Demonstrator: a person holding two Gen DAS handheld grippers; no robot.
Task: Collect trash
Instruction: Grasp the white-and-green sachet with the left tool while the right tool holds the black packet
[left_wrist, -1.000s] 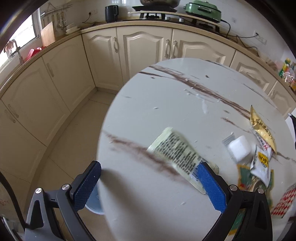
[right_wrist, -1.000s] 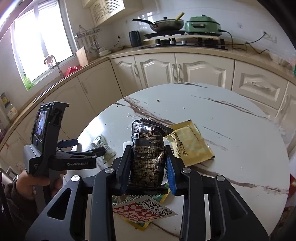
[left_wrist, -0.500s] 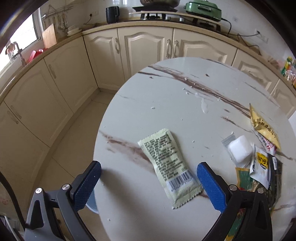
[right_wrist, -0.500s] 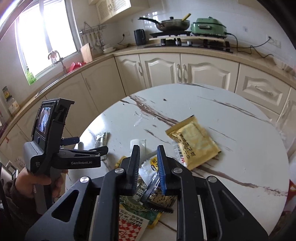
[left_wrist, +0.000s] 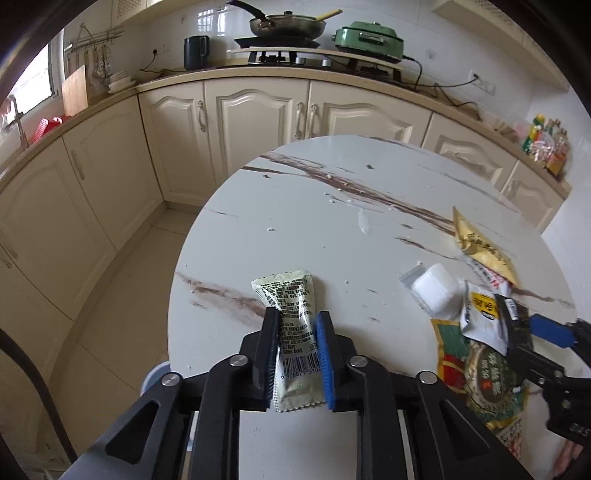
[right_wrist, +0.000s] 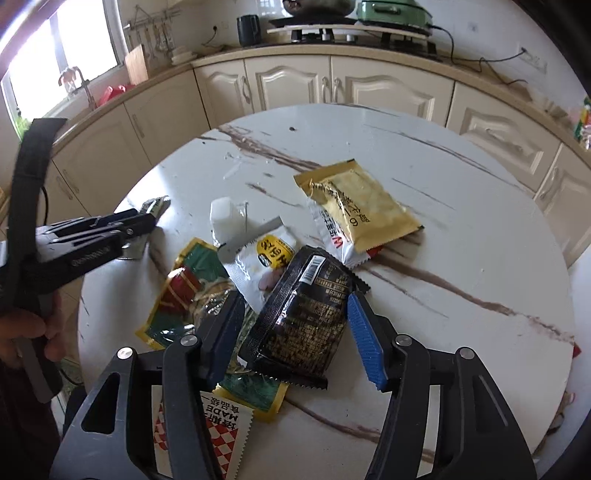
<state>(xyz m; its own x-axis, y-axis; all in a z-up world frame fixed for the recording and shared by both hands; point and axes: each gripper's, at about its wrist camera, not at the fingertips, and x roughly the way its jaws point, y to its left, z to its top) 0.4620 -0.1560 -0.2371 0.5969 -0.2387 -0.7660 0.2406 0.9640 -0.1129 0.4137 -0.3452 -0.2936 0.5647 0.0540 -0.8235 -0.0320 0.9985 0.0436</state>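
Scattered snack wrappers (right_wrist: 354, 210) on marble table (right_wrist: 461, 240)

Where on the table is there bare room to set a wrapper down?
The far half of the marble table, beyond the yellow packet, is bare, as is the right side past the right gripper. The near left is crowded: black packet, white sachet, green wrapper, overlapping.

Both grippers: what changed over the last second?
The left gripper went from open to shut on the pale green packet. The right gripper let go of the black packet, now lying on the wrapper pile between its open fingers. The yellow packet stayed on the table.
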